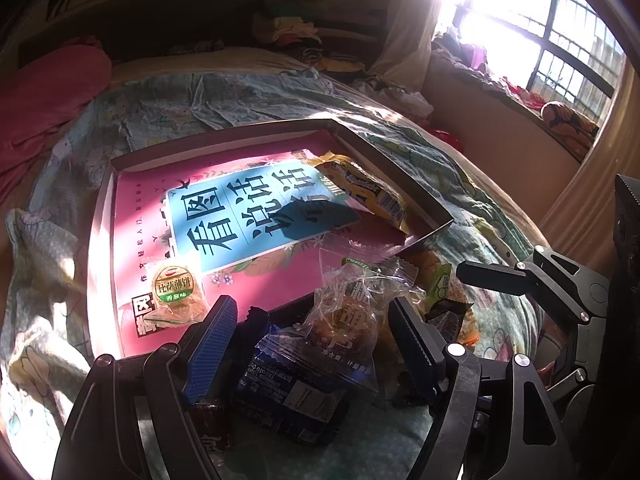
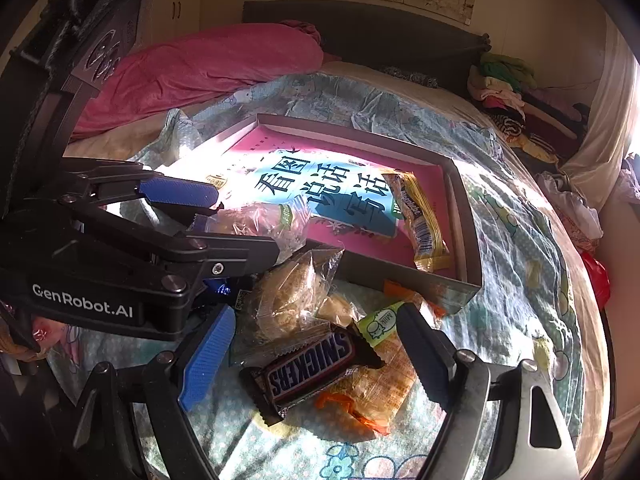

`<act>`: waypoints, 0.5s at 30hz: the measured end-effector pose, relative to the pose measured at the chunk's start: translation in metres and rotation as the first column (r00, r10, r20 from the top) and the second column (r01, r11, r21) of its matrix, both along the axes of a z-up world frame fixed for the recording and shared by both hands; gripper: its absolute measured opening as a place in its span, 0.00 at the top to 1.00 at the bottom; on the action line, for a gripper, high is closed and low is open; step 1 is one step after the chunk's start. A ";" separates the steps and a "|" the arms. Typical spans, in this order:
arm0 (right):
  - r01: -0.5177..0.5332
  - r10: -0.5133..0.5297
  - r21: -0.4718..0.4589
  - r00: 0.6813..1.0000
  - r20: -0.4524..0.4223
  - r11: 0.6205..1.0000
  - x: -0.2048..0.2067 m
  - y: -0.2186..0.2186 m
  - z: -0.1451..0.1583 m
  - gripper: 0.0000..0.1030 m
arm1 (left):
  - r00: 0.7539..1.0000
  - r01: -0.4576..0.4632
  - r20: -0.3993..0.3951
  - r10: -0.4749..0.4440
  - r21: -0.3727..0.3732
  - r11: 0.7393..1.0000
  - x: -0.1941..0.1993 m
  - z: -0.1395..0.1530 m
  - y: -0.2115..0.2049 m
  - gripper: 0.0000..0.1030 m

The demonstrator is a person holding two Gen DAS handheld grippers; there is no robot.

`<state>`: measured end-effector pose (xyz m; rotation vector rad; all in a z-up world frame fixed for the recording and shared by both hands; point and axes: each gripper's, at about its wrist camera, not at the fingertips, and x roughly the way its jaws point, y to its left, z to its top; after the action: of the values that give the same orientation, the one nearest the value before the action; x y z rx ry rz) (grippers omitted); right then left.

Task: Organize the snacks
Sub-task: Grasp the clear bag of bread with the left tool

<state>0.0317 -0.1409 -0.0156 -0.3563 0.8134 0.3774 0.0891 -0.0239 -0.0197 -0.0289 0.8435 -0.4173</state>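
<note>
Left wrist view shows the left gripper spread wide and holding nothing, poised over a heap of wrapped snacks on a patterned bedspread, just outside the near edge of a shallow cardboard box lid. A dark blue packet and a crinkled clear bag lie between its fingers. Inside the lid, a round biscuit pack rests by the near left corner and a yellow wrapped bar lies along the right wall, both on a pink book. Right wrist view shows the right gripper likewise released, its fingers straddling a Snickers bar that lies across an orange-edged packet beside a green milk candy. A pink blanket is bunched at the bed's far end.
</note>
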 end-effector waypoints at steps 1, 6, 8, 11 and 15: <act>-0.005 0.005 -0.005 1.000 0.001 1.000 0.001 0.001 0.000 0.20 | 1.000 0.001 0.000 -0.001 0.000 1.000 0.000 0.000 0.000 0.24; -0.020 0.021 -0.024 1.000 0.004 0.999 0.007 0.006 -0.004 0.20 | 1.000 0.003 0.010 -0.003 0.046 0.999 -0.003 0.001 -0.002 0.48; -0.028 0.028 -0.028 1.000 0.004 0.999 0.009 0.008 -0.005 0.20 | 1.000 0.006 0.005 -0.006 0.044 0.999 -0.003 0.002 0.000 0.50; -0.038 0.039 -0.034 0.999 0.007 0.999 0.013 0.011 -0.006 0.20 | 1.000 0.008 0.002 -0.008 0.035 0.999 -0.002 0.002 0.001 0.50; -0.041 0.041 -0.036 0.999 -0.010 0.998 0.020 0.015 -0.011 0.23 | 1.000 0.000 -0.010 0.000 0.001 1.000 -0.002 0.002 0.006 0.51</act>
<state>0.0512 -0.1261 -0.0265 -0.4058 0.8241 0.4034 0.0872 -0.0179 -0.0176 -0.0306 0.8530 -0.4169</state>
